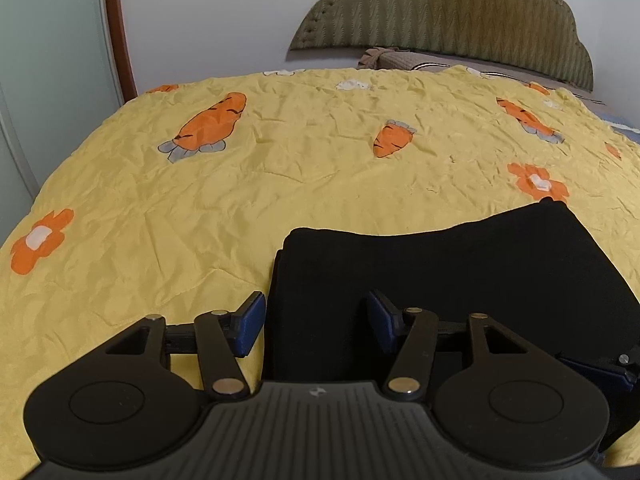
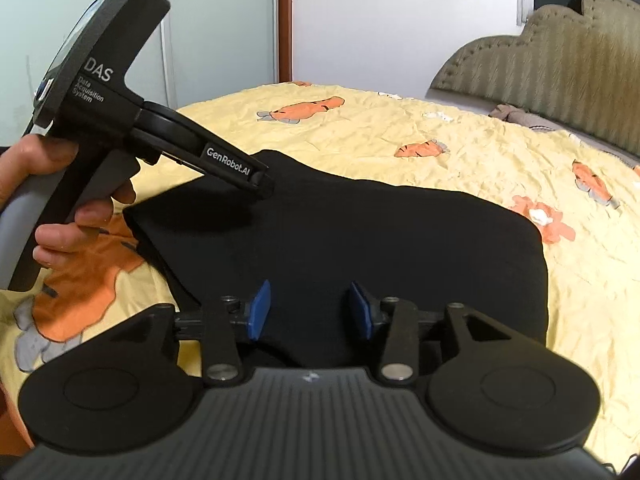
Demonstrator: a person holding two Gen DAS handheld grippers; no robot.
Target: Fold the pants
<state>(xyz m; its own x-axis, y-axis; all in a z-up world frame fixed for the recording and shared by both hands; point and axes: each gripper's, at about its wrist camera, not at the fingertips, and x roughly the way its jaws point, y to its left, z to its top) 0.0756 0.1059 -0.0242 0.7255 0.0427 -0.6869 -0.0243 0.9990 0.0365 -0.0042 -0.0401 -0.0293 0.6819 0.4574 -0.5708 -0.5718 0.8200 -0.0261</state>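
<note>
Black pants (image 2: 340, 240) lie folded under both spread, empty grippers, left gripper (image 1: 316, 320) and right gripper (image 2: 308, 308); their near edge is hidden. Yellow bedspread (image 1: 280, 168) stretches clear ahead.

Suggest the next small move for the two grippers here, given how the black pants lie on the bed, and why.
Probably lift both grippers clear. The black pants already lie as a compact folded stack on the yellow bedspread. The left gripper and right gripper both stand open over the near edge, pads not pressing cloth, so little seems left to fold.
</note>
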